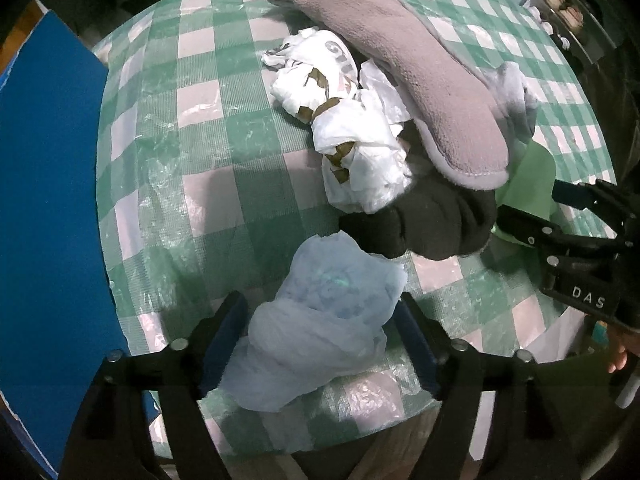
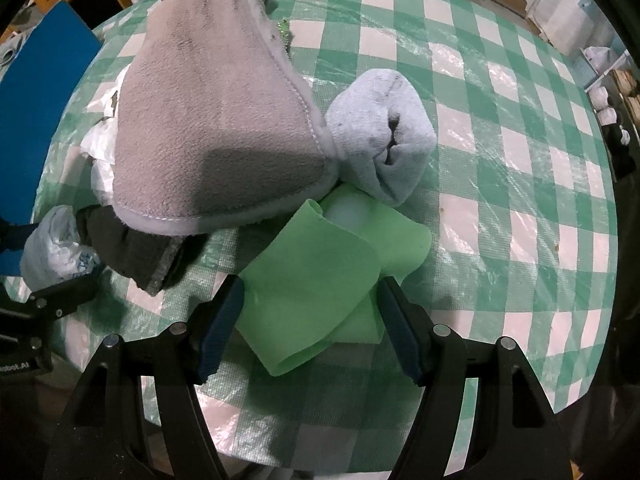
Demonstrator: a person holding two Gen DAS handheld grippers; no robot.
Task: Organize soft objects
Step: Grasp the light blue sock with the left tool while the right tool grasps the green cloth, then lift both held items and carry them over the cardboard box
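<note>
Jaws of the left gripper [image 1: 320, 344] stand apart astride a crumpled pale-blue plastic bag [image 1: 324, 320]; the near pad sits close against the plastic, but whether either pad presses I cannot tell. Jaws of the right gripper [image 2: 310, 328] likewise stand apart around a folded green cloth [image 2: 316, 280]; the pads look just beside the folds, contact uncertain.

Outward from there, all soft things lie in one heap mid-bench. A dark grey cloth [image 1: 424, 224] touches the blue bag on its far side. Beyond it lie a white printed plastic bag [image 1: 352, 128] and a long grey plush piece [image 1: 404, 64] that overlaps both. To the right, a rolled light-blue towel [image 2: 380, 140] sits against the plush piece and just beyond the green cloth.

Progress, as judged: early. Nothing looks sorted or set apart; two items are only bracketed for pickup, four more remain in the heap.

Bench [image 2: 520, 200]: round, green-and-white check cloth under clear plastic film. A blue board [image 1: 48, 200] stands at the left edge. Room is dim; boxes and shelving lie far right.
</note>
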